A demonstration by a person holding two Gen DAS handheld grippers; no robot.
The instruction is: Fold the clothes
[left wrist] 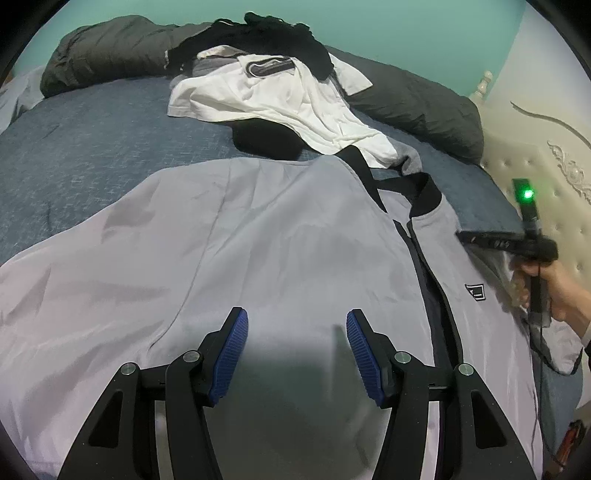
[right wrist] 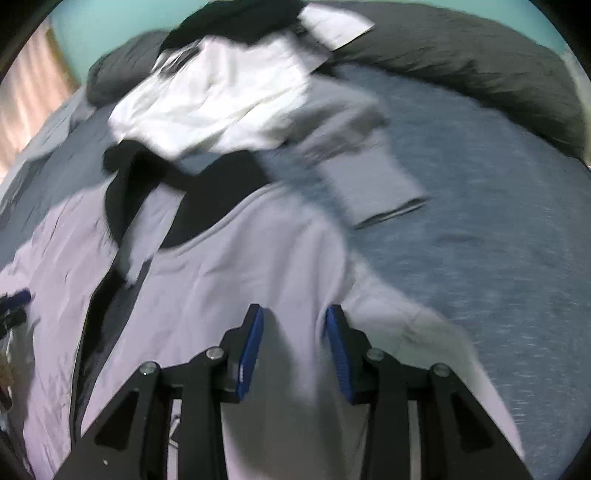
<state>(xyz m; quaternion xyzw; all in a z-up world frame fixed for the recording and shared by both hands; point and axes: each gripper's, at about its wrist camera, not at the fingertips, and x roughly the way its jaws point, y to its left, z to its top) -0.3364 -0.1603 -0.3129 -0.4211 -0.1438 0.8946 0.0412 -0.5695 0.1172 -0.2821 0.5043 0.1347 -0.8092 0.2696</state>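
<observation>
A light grey jacket (left wrist: 258, 240) with a black collar (left wrist: 424, 192) and a dark zipper lies spread on the blue bed. My left gripper (left wrist: 295, 317) is open just above its left panel, blue pads apart, holding nothing. My right gripper (right wrist: 293, 314) is open over the jacket's right shoulder area (right wrist: 258, 266); that view is blurred by motion. The right gripper body with a green light (left wrist: 528, 229) shows at the right edge of the left wrist view, held by a hand.
A pile of white (left wrist: 266, 96) and black clothes (left wrist: 273, 29) lies beyond the jacket. A dark grey quilt (left wrist: 417, 107) runs along the far side. A cream padded headboard (left wrist: 554, 177) stands at right. Blue bedsheet (right wrist: 480, 221) lies bare right of the jacket.
</observation>
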